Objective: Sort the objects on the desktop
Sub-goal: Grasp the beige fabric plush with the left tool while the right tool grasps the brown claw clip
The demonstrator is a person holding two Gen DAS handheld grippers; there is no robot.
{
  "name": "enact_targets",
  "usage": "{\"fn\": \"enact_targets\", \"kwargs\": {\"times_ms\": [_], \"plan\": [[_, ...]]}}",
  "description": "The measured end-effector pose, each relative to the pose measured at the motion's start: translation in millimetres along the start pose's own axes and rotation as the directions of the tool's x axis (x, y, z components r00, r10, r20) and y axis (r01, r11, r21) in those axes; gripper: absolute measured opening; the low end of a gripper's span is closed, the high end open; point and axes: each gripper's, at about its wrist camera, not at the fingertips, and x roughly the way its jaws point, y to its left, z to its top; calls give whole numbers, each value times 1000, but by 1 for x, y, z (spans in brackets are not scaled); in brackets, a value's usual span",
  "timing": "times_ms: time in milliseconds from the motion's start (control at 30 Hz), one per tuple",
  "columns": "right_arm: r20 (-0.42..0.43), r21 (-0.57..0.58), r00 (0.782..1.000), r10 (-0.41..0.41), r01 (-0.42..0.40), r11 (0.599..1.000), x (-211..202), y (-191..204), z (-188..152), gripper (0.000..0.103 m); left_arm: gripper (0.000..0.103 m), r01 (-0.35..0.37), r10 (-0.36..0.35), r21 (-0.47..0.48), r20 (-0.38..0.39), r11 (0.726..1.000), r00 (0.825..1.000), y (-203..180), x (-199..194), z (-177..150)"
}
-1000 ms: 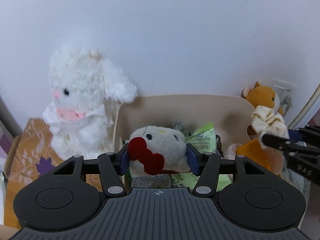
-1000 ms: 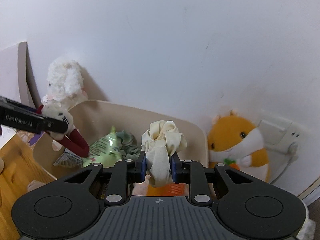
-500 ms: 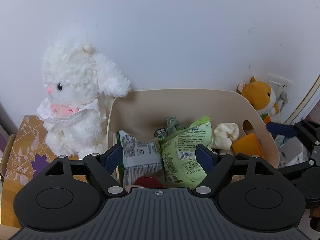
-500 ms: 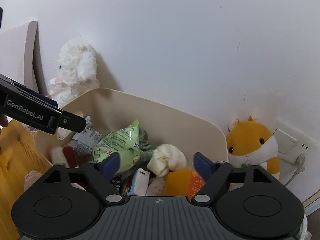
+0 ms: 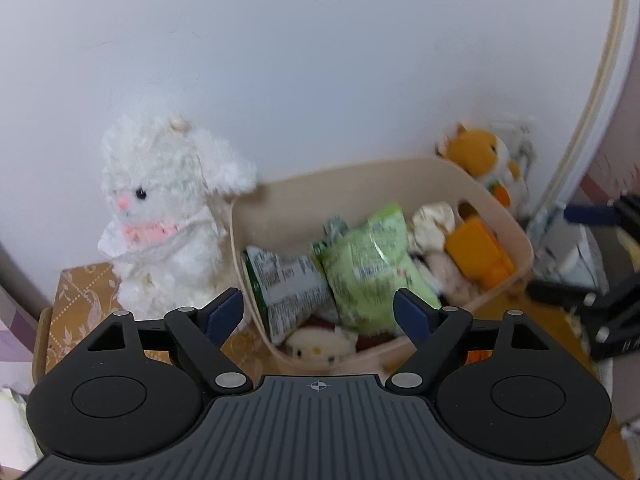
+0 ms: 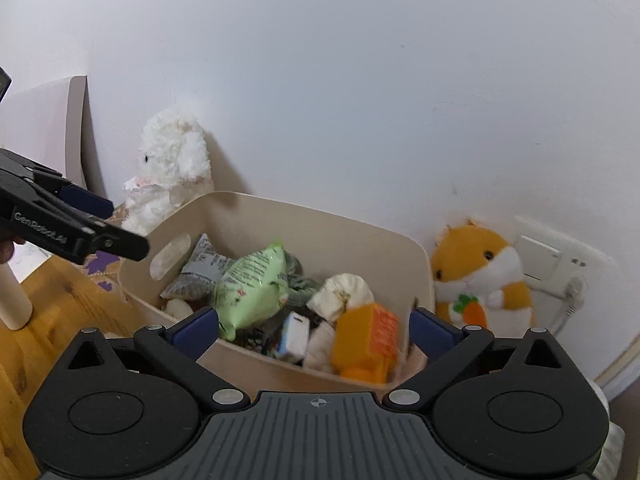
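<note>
A beige bin [image 5: 360, 168] [image 6: 320, 216] stands against the wall. It holds a green snack bag [image 5: 372, 264] [image 6: 252, 286], a grey snack bag [image 5: 284, 280], an orange box [image 6: 368, 336], a cream cloth bundle [image 5: 434, 220] [image 6: 344, 290] and a small white cat plush [image 5: 316, 346]. The left gripper [image 5: 318, 308] hovers in front of and above the bin, jaws opening, nothing between them. The right gripper [image 6: 312, 322] hangs over the bin's near wall, jaws also opening and empty. In the right wrist view the left gripper [image 6: 120, 224] shows at the bin's left end.
A white bunny plush [image 5: 164, 208] [image 6: 172, 168] sits left of the bin on a patterned brown box [image 5: 80, 292]. An orange hamster plush [image 6: 476, 272] sits to its right by a wall socket [image 6: 560, 264]. The wooden tabletop [image 6: 60, 304] shows at the left.
Both grippers opened and pulled back. The left let go of the cat plush and the right let go of the cloth bundle; both now lie in the bin.
</note>
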Motion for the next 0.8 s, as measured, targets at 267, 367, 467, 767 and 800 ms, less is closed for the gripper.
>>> {"fn": "enact_targets", "kwargs": {"times_ms": [267,367,467,767,800], "plan": [[-67,66,997,-32,37,997,-24,-1,-51,103,84,42,-29,131,-102,991,994,0,8,-37],[-102,86,994,-39,47,995,-30,1,-72,103,84,38,-14,176,-133,984,991,-2,17,-51],[-137,117,990,-30,46,992,-35,7,-92,103,84,33,2,225,-156,974,988,-5,25,-61],[-253,117,967,17,13,993,-37,37,-144,103,84,30,36,305,-209,952,977,-19,56,-76],[-264,113,964,22,9,994,-36,40,-147,103,84,25,43,307,-213,951,976,-21,60,-77]]}}
